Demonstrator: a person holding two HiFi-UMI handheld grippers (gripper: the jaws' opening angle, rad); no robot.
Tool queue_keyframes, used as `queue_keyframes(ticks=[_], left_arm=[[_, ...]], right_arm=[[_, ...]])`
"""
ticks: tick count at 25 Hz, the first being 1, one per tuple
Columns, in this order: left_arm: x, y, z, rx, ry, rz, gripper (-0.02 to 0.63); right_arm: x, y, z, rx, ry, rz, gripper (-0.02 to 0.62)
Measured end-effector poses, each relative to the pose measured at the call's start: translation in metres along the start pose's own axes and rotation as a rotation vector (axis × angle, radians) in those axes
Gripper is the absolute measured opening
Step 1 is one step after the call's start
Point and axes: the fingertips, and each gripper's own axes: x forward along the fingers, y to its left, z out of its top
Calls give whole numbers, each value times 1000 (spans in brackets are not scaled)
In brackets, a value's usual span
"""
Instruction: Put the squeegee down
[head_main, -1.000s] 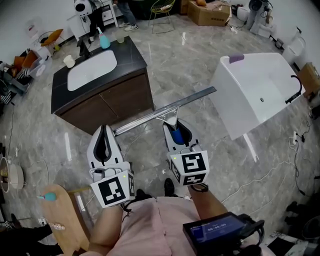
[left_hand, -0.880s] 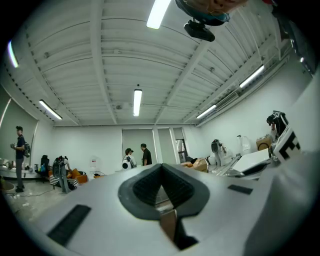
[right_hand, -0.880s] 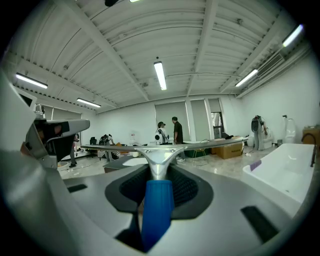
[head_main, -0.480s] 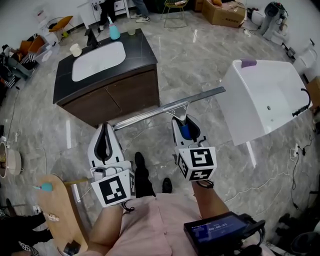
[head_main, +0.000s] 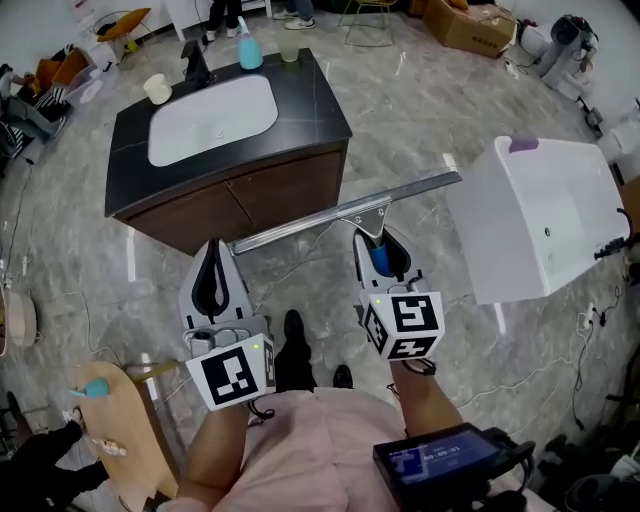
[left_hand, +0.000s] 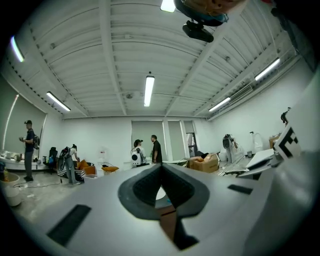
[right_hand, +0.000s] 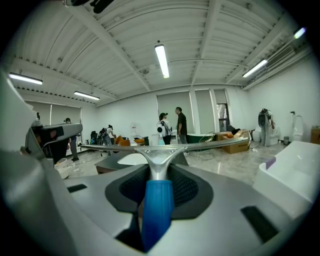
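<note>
A white basin (head_main: 212, 118) is sunk into the counter (head_main: 300, 110), with a cream cup (head_main: 157, 89), a blue bottle (head_main: 250, 52) and a clear glass (head_main: 289, 48) set along the counter's far edge. Their contents cannot be made out. The squeegee (head_main: 345, 215) is held in the air before the counter's front, its blue handle clamped in the right hand-held gripper (head_main: 375, 238). The left hand-held gripper (head_main: 213, 245) is clenched on nothing.

Left forearm (head_main: 215, 440) and right forearm (head_main: 418, 395) stretched forward, side by side. Left gripper (head_main: 213, 250) roughly level, jaw tips together, nothing between them. Right gripper (head_main: 376, 240) tipped slightly down, jaws clamped on squeegee (head_main: 340, 214) handle, marker cubes facing up
</note>
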Motion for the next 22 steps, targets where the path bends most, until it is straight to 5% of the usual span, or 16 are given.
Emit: queue_keyframes(ticks=[8, 22], left_arm=[[87, 54, -5, -14, -16, -33, 9], [147, 84, 22, -20, -102, -52, 9]], right_arm=[[85, 22, 26, -12, 18, -24, 118], [127, 20, 93, -38, -80, -81, 118]])
